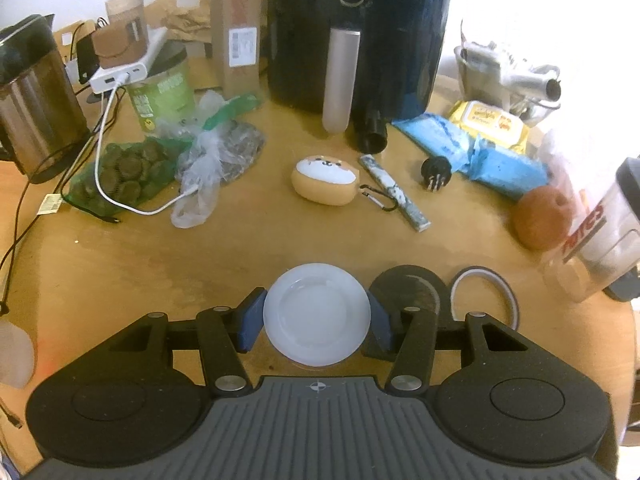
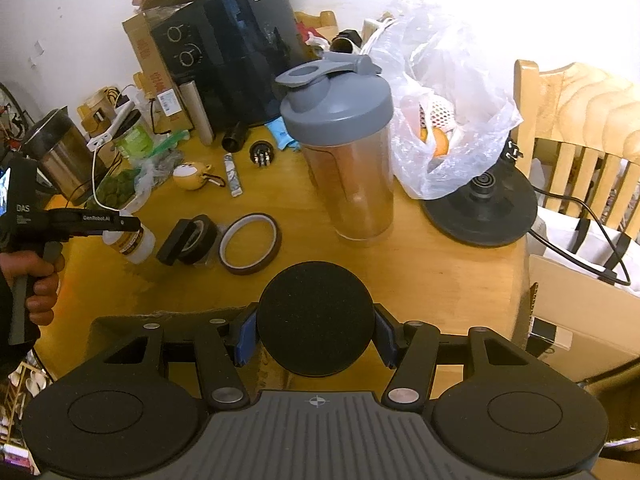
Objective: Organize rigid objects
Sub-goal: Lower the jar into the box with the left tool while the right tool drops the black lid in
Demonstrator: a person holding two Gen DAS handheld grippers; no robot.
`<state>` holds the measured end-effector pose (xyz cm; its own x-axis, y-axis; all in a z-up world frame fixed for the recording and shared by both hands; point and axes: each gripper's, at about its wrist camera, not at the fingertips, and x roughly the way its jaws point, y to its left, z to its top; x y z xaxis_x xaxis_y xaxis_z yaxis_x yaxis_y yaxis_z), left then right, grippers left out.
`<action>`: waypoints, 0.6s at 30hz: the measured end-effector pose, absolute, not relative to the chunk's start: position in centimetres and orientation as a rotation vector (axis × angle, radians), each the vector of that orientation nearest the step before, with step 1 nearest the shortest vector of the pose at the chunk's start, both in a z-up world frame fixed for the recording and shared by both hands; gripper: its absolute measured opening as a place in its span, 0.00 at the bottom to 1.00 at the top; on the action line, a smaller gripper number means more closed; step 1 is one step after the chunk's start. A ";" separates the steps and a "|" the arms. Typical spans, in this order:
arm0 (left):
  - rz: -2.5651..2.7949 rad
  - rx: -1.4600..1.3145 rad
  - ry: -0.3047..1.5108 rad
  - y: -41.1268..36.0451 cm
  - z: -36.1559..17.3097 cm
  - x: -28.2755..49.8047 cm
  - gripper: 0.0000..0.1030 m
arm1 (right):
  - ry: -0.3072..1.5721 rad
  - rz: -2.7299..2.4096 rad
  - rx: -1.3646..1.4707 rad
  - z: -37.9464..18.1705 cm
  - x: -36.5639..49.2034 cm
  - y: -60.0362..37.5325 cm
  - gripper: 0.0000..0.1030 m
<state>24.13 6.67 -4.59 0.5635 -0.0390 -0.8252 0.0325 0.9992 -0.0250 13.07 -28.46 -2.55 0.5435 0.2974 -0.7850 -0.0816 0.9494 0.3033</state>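
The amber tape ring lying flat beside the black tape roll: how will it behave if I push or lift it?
The amber tape ring looks thin-walled with a wide open centre, so it is probably light and would slide easily on the smooth wooden table. Lying flat, it should not roll, but stood on edge it likely would. A nudge leftward may bump the black tape roll right beside it.

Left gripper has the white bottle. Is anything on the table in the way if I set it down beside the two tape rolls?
The left gripper grips the white bottle just left of the black tape roll and amber tape roll. Nothing visible stands between them; the wooden table is bare there.
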 end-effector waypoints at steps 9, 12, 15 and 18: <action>-0.064 -0.019 0.944 6.2 -2.2 21.1 0.51 | 0.968 0.263 0.231 -2.2 12.4 -27.8 0.59; -0.084 -0.016 0.935 5.9 -1.5 19.9 0.51 | 0.966 0.277 0.228 -2.0 12.0 -27.7 0.59; -0.101 -0.020 0.926 5.5 -0.8 18.7 0.51 | 0.962 0.287 0.226 -1.8 11.7 -27.5 0.59; -0.113 -0.027 0.917 5.2 -0.1 17.5 0.51 | 0.959 0.298 0.222 -1.7 11.5 -27.4 0.59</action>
